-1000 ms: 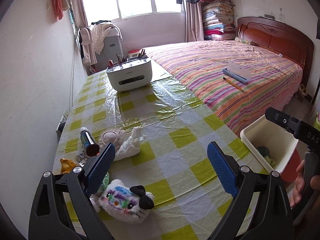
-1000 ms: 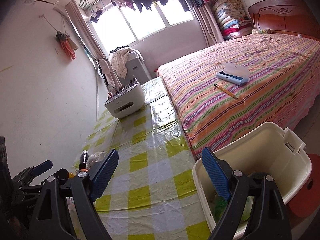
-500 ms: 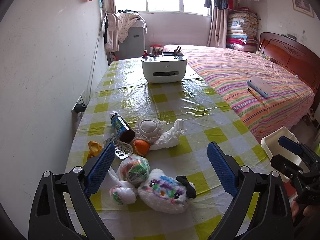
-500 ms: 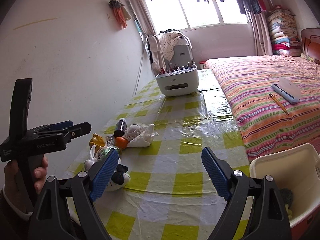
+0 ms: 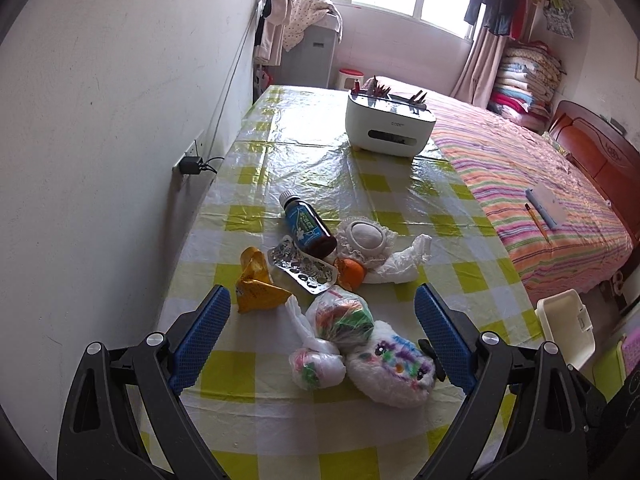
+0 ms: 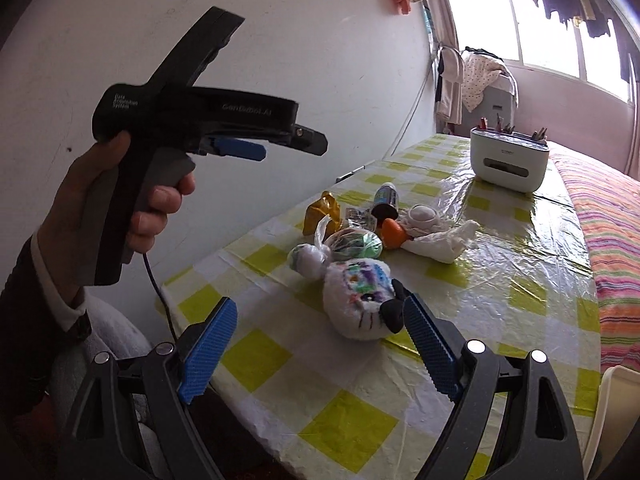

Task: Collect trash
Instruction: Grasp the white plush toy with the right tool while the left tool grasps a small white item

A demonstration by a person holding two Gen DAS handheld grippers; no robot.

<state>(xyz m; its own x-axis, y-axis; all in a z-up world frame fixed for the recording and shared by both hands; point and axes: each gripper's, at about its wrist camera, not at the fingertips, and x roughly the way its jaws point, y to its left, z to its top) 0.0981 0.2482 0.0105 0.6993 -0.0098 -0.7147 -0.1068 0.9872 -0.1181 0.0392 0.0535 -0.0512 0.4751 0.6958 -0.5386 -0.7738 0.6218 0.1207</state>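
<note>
Both tools gape wide and grip nothing: left tool (image 5: 322, 336) over the near end of the checked surface (image 5: 360, 168), right tool (image 6: 316, 350) at its near edge. Trash lies in a cluster ahead of them: tied plastic bags (image 5: 340, 318), yellow wrapper (image 5: 256, 288), blister pack (image 5: 306, 268), brown bottle (image 5: 308, 230), orange (image 5: 352, 272), crumpled white tissue (image 5: 404, 260). A plush toy (image 5: 390, 368) touches the bags. A white bin (image 5: 566, 322) stands on the floor at right, beside the striped bed (image 5: 540, 184).
</note>
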